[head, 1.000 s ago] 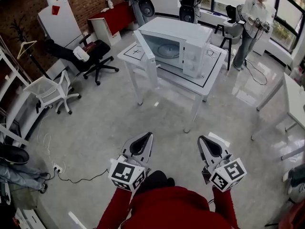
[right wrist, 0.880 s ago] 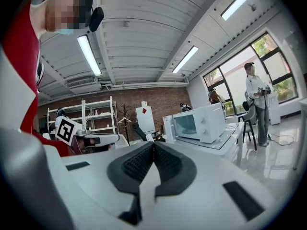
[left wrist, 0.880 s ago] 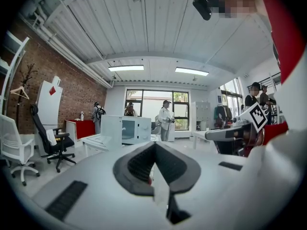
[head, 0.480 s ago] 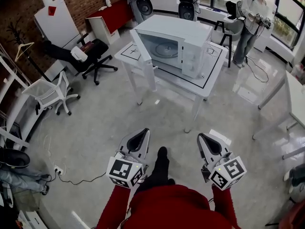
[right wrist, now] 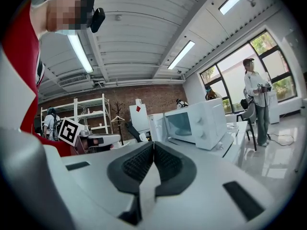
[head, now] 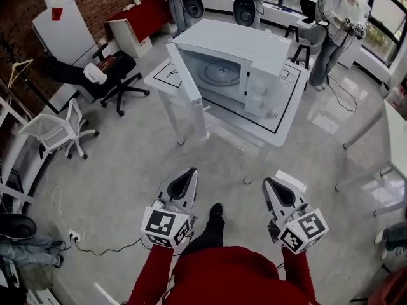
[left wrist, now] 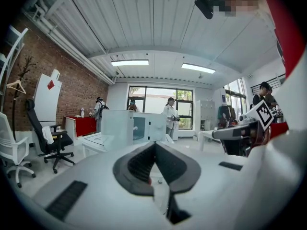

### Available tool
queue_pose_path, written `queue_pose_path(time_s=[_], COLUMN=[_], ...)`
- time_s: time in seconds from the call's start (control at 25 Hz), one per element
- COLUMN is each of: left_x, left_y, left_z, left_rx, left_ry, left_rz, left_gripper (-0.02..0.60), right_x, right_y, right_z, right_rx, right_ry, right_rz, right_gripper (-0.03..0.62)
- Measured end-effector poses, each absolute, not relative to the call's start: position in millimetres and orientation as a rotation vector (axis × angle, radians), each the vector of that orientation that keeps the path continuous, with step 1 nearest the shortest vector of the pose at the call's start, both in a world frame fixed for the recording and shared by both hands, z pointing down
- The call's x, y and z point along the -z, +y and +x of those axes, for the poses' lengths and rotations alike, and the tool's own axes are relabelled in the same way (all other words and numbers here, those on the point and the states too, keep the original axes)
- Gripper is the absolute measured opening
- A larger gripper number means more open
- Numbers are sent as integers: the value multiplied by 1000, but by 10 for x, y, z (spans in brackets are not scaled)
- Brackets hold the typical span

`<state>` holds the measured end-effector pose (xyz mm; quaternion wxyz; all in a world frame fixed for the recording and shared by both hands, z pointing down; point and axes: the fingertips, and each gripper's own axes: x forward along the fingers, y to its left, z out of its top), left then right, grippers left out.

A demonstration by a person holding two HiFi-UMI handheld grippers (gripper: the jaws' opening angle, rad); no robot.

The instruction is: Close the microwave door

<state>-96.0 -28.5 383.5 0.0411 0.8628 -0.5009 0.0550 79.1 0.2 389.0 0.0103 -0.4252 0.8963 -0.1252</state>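
A white microwave (head: pixel 238 65) stands on a white table (head: pixel 289 116) ahead of me, its door (head: pixel 186 81) swung wide open to the left and the glass turntable visible inside. Both grippers are held low, well short of the table. My left gripper (head: pixel 190 173) is shut with nothing in it, and my right gripper (head: pixel 268 184) is also shut and empty. In the left gripper view the microwave (left wrist: pixel 132 127) appears in the distance past the closed pads. The right gripper view shows the microwave (right wrist: pixel 194 123) from its right side, beyond the closed pads.
A black office chair (head: pixel 108 75) and a white mesh chair (head: pixel 54 129) stand to the left. A red cabinet (head: pixel 137 21) sits at the back left. A person (head: pixel 337 24) stands at the back right beside a chair. Another white table (head: pixel 394 138) is at the right. A cable (head: pixel 102 243) lies on the floor.
The microwave and table have come nearer and lower in the head view as I walk toward them. Both grippers keep their pose, still shut.
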Motion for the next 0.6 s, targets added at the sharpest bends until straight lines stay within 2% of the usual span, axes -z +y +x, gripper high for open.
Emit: queue_pose_path(time_s=[0.4,0.48,0.6], left_x=[-4047,-4084,-4167], left_y=[-950,-1086,-1314], left_z=[-1048,-1076,-1112], left_rx=[-239,-263,-327], left_ry=[-1517,-1508,-1508], left_rz=[2596,2589,2573], left_gripper=[24,61,174], right_x=[-3959,-3946,-3928], right_y=[-596,-717,-888], right_z=[766,741,709], right_rx=[412,415,416], right_ry=[2782,2778,2771], right_rz=[-1380,-1389,-1403], right_gripper=[15,15,15])
